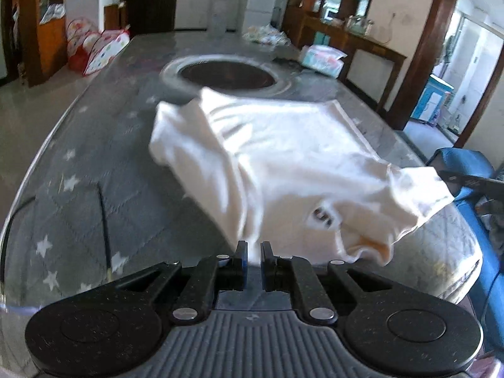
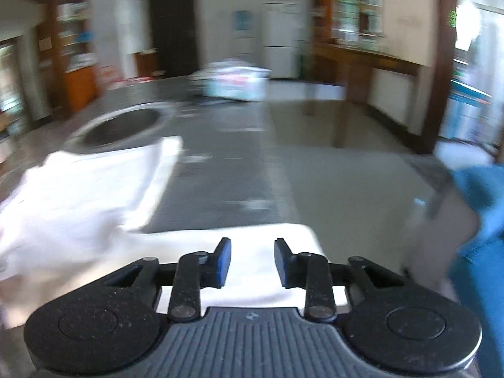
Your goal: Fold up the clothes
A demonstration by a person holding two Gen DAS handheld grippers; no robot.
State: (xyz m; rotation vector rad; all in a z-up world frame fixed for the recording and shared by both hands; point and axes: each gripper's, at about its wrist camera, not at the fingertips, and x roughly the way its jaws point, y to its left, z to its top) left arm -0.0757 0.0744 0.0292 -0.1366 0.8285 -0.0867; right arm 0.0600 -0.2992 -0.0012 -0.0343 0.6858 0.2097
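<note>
Left gripper (image 1: pixel 254 253): narrowly parted, pinching a fold of the white T-shirt (image 1: pixel 283 163), likely to drag that side over for a fold. Right gripper (image 2: pixel 252 256): spread wide, holding nothing, hovering above the near shirt edge, seemingly ready for a fresh grasp. Spread across the grey star-patterned worktop (image 1: pixel 78 195), partly bunched, just short of the round dark opening (image 1: pixel 226 74). Beyond, well apart, a packet of tissues (image 1: pixel 321 58).
</note>
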